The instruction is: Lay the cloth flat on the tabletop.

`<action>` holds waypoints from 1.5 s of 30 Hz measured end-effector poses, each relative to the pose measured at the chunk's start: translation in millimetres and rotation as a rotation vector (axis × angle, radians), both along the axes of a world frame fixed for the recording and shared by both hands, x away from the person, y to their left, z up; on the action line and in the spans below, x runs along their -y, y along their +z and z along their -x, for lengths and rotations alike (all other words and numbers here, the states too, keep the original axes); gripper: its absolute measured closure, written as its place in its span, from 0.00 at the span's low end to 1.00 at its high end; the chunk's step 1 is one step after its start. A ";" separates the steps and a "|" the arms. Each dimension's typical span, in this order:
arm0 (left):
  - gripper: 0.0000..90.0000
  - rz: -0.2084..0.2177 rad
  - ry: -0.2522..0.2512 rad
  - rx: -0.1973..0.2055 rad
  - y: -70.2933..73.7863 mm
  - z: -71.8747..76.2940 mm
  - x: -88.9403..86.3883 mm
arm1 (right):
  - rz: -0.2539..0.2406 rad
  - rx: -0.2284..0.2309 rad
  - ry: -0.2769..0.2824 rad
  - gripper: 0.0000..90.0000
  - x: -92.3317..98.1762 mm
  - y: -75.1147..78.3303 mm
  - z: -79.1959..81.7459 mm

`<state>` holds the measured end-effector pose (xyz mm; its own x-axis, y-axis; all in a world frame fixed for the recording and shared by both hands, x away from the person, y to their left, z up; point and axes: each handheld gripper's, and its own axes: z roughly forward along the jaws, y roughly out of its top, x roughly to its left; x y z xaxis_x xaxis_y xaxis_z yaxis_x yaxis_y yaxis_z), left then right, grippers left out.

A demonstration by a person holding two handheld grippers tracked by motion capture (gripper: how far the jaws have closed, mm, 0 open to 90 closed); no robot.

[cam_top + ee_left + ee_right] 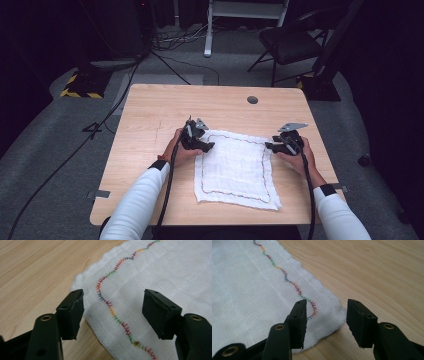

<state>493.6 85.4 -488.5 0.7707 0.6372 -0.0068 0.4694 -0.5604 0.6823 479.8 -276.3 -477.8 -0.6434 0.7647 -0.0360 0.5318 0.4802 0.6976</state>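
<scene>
Pale woodgrain table (150, 110) under flat, rectangular white gauze cloth (235, 170), rainbow-stitched border

White cloth (235, 167) on wooden table (150, 115), tongs at far corners

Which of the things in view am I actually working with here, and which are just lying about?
In the job:
- white cloth with coloured stitching, flat on the table
- left gripper, open at its far left corner
- right gripper, open at its far right corner

Lying about:
- folding chair
- floor cables
- yellow-black striped base
</scene>
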 end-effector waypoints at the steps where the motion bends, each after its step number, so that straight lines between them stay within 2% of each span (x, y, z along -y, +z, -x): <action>1: 0.40 -0.004 0.006 -0.002 -1.3 -1.4 -0.2 | -0.001 -0.003 0.005 0.57 -1.7 -0.9 -1.7; 3: 0.46 -0.009 0.007 -0.016 -4.3 -4.6 -1.2 | 0.017 -0.009 -0.004 0.59 -5.0 -3.2 -5.1; 5: 0.48 0.001 0.008 -0.021 -5.7 -6.8 -1.6 | 0.033 -0.029 -0.023 0.61 -7.1 -7.9 -9.8; 6: 0.50 -0.004 0.005 -0.023 -4.8 -7.7 -1.7 | 0.029 -0.035 -0.028 0.63 -7.3 -9.5 -11.2; 7: 0.52 -0.008 -0.005 -0.024 -4.4 -8.6 -1.8 | 0.003 -0.039 -0.034 0.65 -6.5 -10.6 -12.4; 8: 0.54 -0.006 -0.009 -0.022 -4.6 -9.0 -2.0 | -0.003 -0.035 -0.042 0.69 -6.2 -11.1 -13.7; 11: 0.67 0.001 -0.007 -0.034 -3.7 -11.9 -2.0 | 0.012 -0.015 -0.015 0.83 -8.2 -11.2 -16.5; 13: 0.73 -0.002 -0.010 -0.050 -2.3 -14.6 -0.3 | 0.016 0.006 -0.002 0.88 -10.1 -12.4 -18.9; 15: 0.80 -0.018 -0.025 -0.041 -1.4 -17.1 2.5 | 0.020 0.033 -0.005 0.92 -12.1 -14.1 -22.2; 18: 0.87 -0.014 -0.027 -0.041 -1.6 -19.6 4.1 | 0.034 0.024 -0.016 0.93 -15.5 -12.7 -32.5; 22: 0.90 -0.019 -0.016 -0.023 -2.2 -23.0 2.6 | 0.061 0.029 -0.027 0.95 -20.4 -11.6 -46.9; 23: 0.91 -0.018 -0.005 -0.011 -2.9 -24.2 1.8 | 0.071 0.034 -0.033 0.95 -22.4 -11.5 -50.3; 27: 0.92 -0.007 0.043 -0.011 -3.8 -30.1 -5.9 | 0.098 0.051 -0.055 0.94 -33.5 -11.1 -63.6; 29: 0.92 -0.019 0.066 -0.006 -3.3 -31.7 -9.9 | 0.105 0.060 -0.054 0.91 -38.7 -10.2 -65.1; 32: 0.92 -0.014 0.105 0.008 -4.3 -35.6 -17.2 | 0.085 0.075 -0.040 0.91 -41.4 -6.8 -61.8; 34: 0.90 0.013 0.143 0.010 -5.8 -37.4 -19.8 | 0.073 0.082 -0.042 0.90 -38.1 -3.9 -58.7; 36: 0.78 0.023 0.173 0.011 -5.4 -36.4 -19.4 | 0.061 0.089 -0.041 0.88 -33.4 -0.7 -54.8; 38: 0.61 0.042 0.141 -0.010 -0.2 -32.2 -20.1 | 0.045 0.093 -0.034 0.86 -28.6 3.6 -48.4; 39: 0.51 0.038 0.141 -0.006 2.5 -29.2 -19.7 | 0.041 0.101 -0.021 0.84 -25.6 6.5 -42.9; 42: 0.39 0.064 0.087 0.011 12.9 -13.0 -18.7 | 0.032 0.109 0.020 0.76 -18.6 12.1 -29.3; 45: 0.31 0.042 0.018 0.015 19.1 5.7 -14.6 | 0.023 0.107 0.052 0.70 -10.5 16.4 -14.5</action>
<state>487.8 100.0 -469.4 0.7592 0.6505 -0.0220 0.4685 -0.5226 0.7123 494.4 -265.8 -461.5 -0.6737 0.7286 -0.1236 0.4291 0.5218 0.7373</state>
